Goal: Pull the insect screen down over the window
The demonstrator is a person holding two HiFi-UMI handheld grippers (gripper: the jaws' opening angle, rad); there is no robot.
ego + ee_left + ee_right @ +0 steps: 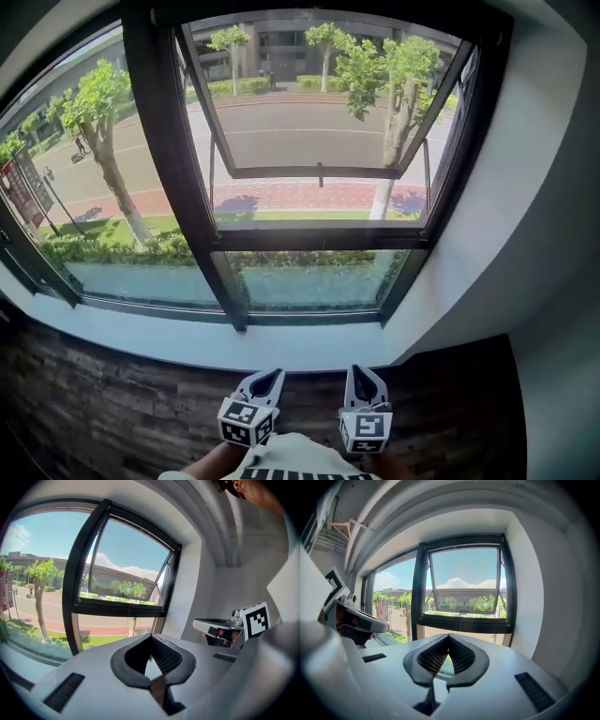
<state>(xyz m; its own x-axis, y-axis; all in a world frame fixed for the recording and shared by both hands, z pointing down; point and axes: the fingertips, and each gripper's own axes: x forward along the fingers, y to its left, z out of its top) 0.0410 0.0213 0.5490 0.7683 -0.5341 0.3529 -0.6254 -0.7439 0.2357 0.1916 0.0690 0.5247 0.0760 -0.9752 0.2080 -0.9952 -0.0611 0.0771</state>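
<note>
A dark-framed window (319, 234) fills the head view, and its upper sash (319, 172) is tilted open outward. No mesh covers the opening. A thin cord (128, 616) hangs at the middle of the sash; the right gripper view shows this cord (461, 620) too. Both grippers are held low in front of the sill, well short of the window. My left gripper (269, 373) is shut with nothing between its jaws, as its own view confirms (151, 637). My right gripper (361, 370) beside it is also shut and empty (448, 635). The two are a short way apart.
A white sill (187, 337) runs under the window, with dark wood panelling (112, 403) below it. A white wall (506, 216) closes the right side. A fixed pane (84, 187) lies left of the mullion. A hanger (342, 527) hangs high up at the left.
</note>
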